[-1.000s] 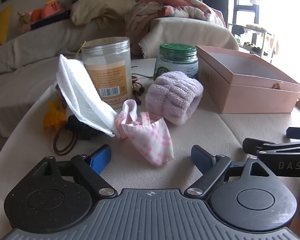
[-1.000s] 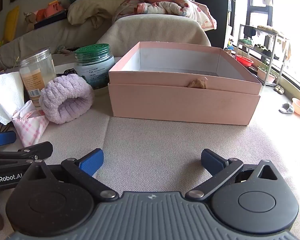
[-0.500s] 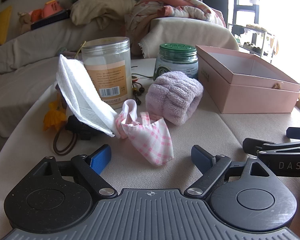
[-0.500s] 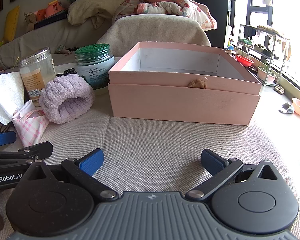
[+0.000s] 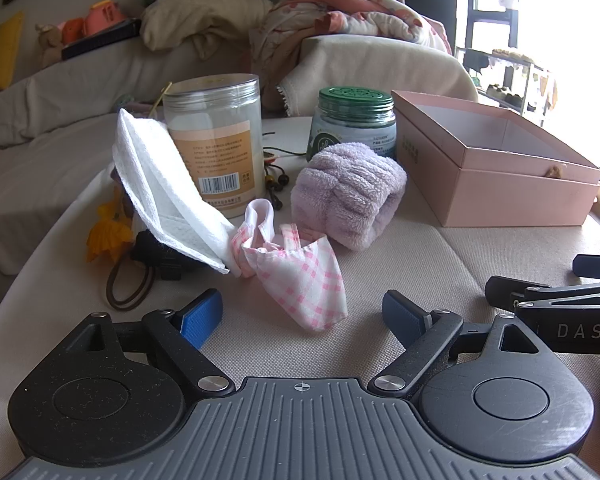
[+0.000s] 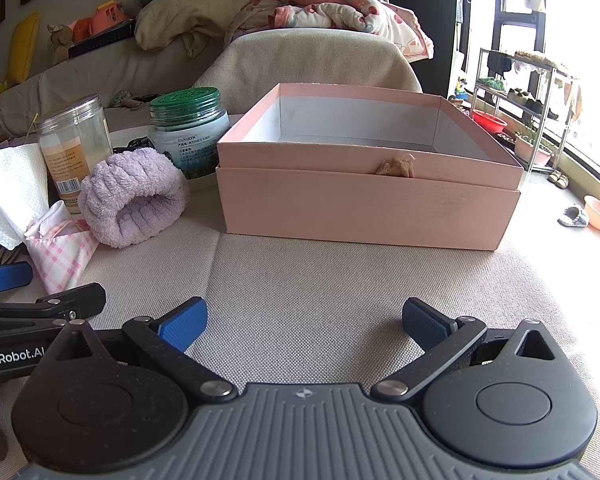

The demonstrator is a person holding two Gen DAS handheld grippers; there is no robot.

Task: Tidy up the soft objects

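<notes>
At right of the left wrist frame, the pink box [image 5: 500, 196] sits open on the desk [image 5: 420, 272]. Lilac towel roll [image 5: 348, 194] centre, gingham cloth [image 5: 300, 276] below it. Left tongs [image 5: 302, 314] and right tongs [image 6: 304, 324] both agape, empty. Risk: the cloth touches the white tissue [image 5: 164, 192]; lifting could drag it.

The floor of the pink box [image 6: 364, 204] is hidden behind its near wall. A black object [image 5: 160, 254] and a yellow item [image 5: 108, 232] are largely covered by the white paper towel [image 5: 160, 196]. The right gripper [image 5: 556, 304] is cut off by the left wrist view's edge. Label print on the clear jar [image 5: 216, 140] is too small to be read.
</notes>
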